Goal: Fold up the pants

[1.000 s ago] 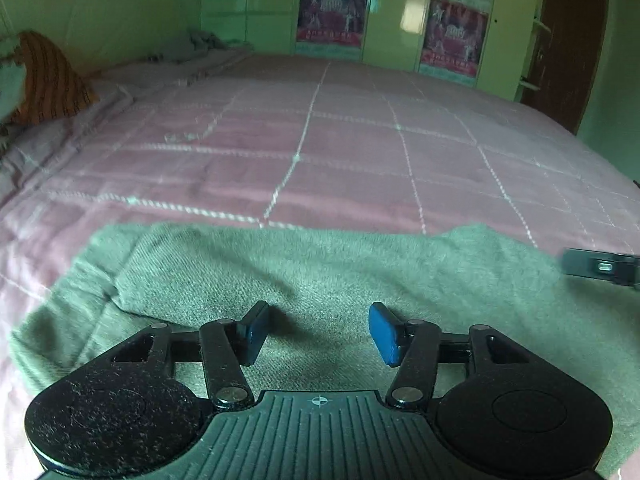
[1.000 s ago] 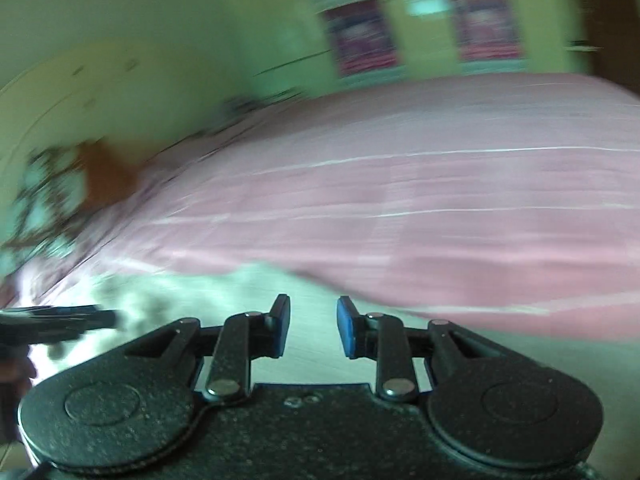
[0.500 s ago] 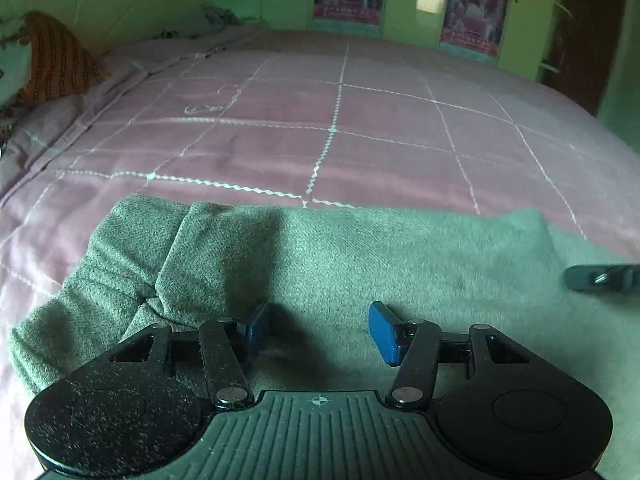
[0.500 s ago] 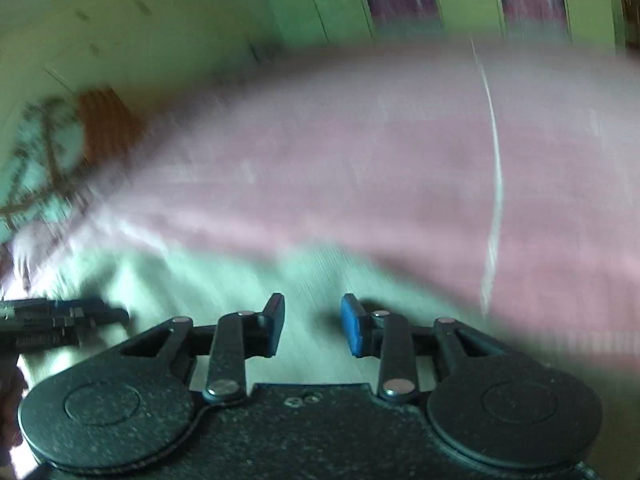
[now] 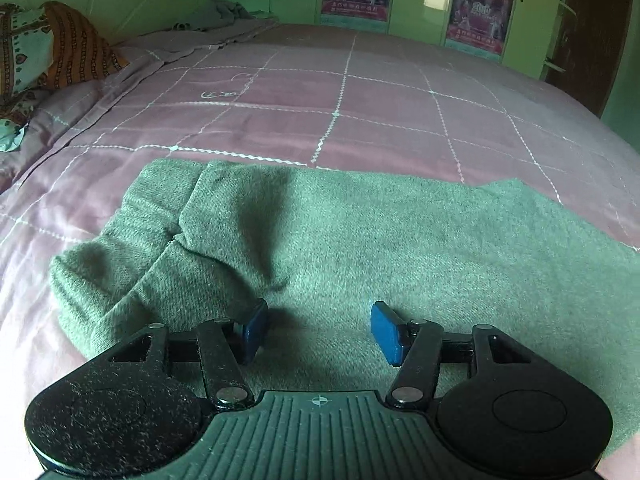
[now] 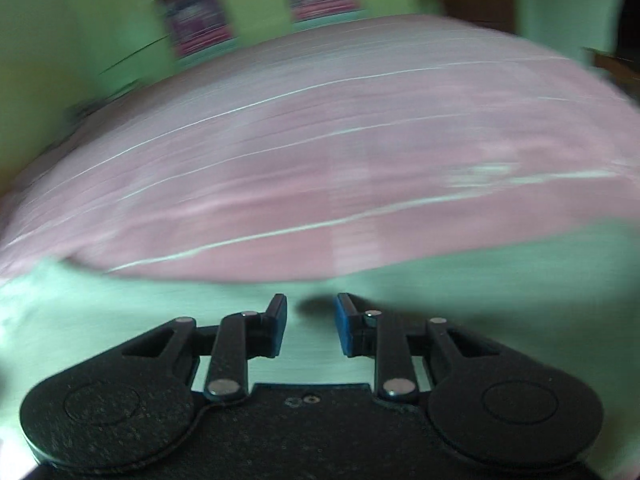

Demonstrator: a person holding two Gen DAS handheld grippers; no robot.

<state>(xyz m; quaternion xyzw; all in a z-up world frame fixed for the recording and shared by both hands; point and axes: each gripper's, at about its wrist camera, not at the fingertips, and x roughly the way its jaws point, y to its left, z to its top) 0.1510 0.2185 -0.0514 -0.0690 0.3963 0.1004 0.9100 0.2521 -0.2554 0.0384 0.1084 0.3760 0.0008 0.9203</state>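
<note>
Green knit pants lie flat across the near part of a pink quilted bed, with a bunched fold at their left end. My left gripper is open and empty, low over the pants, its left pad against the bunched fold. In the blurred right wrist view the pants fill the lower part. My right gripper is open and empty just above them.
The pink bedspread with white stitched lines stretches far beyond the pants. An orange and teal patterned pillow sits at the far left. Green cupboards with posters stand behind the bed. A grey cloth lies at the far corner.
My left gripper has moved forward and lower over the pants, and the right gripper has left its view. My right gripper has swung sideways fast, blurring its view. Both stay open.
</note>
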